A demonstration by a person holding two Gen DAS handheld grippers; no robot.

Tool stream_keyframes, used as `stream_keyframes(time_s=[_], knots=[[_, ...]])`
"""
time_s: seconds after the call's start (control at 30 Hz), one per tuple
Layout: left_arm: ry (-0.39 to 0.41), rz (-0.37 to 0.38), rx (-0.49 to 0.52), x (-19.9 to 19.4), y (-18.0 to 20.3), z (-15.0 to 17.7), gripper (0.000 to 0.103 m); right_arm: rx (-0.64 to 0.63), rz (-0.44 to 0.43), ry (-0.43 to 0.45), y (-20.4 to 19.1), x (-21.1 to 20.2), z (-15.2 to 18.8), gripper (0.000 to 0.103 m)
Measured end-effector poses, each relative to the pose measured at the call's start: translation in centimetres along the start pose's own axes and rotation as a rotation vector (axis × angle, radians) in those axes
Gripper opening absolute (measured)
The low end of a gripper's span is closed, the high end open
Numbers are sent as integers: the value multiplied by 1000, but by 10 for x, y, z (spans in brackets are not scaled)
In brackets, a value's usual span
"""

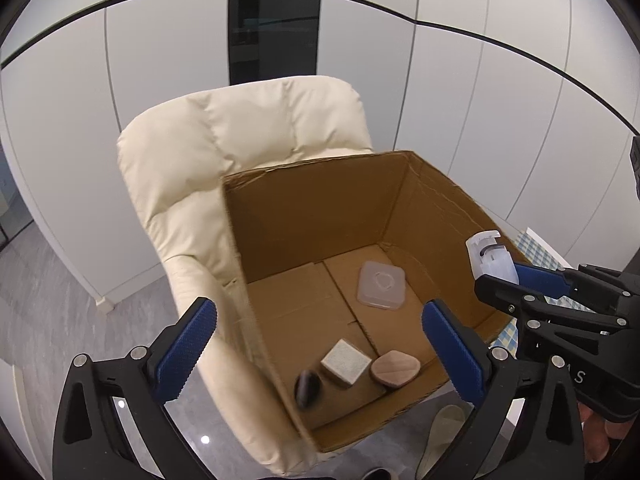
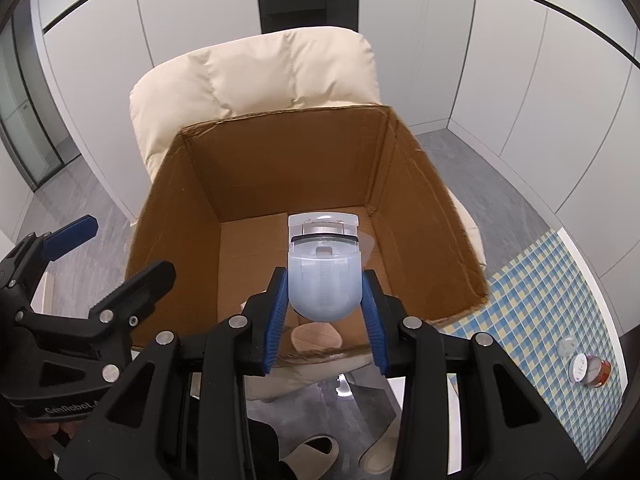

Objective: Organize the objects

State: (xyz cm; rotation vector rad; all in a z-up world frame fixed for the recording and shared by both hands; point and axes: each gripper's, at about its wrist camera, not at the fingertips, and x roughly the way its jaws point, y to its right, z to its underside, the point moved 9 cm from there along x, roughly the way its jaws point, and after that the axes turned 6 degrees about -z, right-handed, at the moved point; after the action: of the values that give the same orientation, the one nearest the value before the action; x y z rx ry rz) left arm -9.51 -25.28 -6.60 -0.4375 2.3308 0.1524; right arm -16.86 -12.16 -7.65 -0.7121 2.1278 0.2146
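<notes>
An open cardboard box [image 1: 320, 216] stands on a cream armchair [image 1: 240, 140]. On its floor lie a clear plastic case [image 1: 382, 286], a white square sponge [image 1: 345, 366], a pink puff [image 1: 395, 368] and a black oval item [image 1: 306, 390]. My left gripper [image 1: 318, 312] hangs open over the box's near left corner with nothing between its fingers. My right gripper [image 2: 325, 280] is shut on a pale blue plastic eyelash curler [image 2: 322, 256], held above the box [image 2: 280, 168] opening. In the left wrist view the curler [image 1: 490, 252] and right gripper [image 1: 500, 276] show at the right edge.
A table with a blue-and-yellow checked cloth [image 2: 540, 300] lies to the right of the box, with a small red-and-white jar [image 2: 592, 368] on it. White wall panels stand behind the armchair [image 2: 260, 76]. Grey floor and a person's slippers [image 2: 316, 452] show below.
</notes>
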Motion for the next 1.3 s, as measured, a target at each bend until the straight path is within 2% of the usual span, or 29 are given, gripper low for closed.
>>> stream_keyframes(time_s=[0.47,0.53,0.6,0.63,0.67,0.7,0.97,1.3], knots=[[3,-28,-72,-8,-40,4,102,-13,-8,-13,-23,13,-8,38],[4,-32,-79,-8,-43,4,102,-9,-3,-21,-24,15,-7,49],[0,-32,-90,-8,-47,4,102,-1,3,-13,-24,15,-9,76],[-1,-31,-93,-8,-48,4,102,0,12,-5,-23,15,-10,82],[-2,-31,-97,-8,-48,4,102,-1,21,0,-23,14,-10,92],[-2,-33,-100,-8,-49,4,102,-2,33,4,-22,14,-11,97],[-5,-13,-114,-7,-48,4,102,41,34,-17,-13,16,-8,97],[-3,-13,-117,-5,-44,2,102,33,31,-17,-10,15,-7,97]])
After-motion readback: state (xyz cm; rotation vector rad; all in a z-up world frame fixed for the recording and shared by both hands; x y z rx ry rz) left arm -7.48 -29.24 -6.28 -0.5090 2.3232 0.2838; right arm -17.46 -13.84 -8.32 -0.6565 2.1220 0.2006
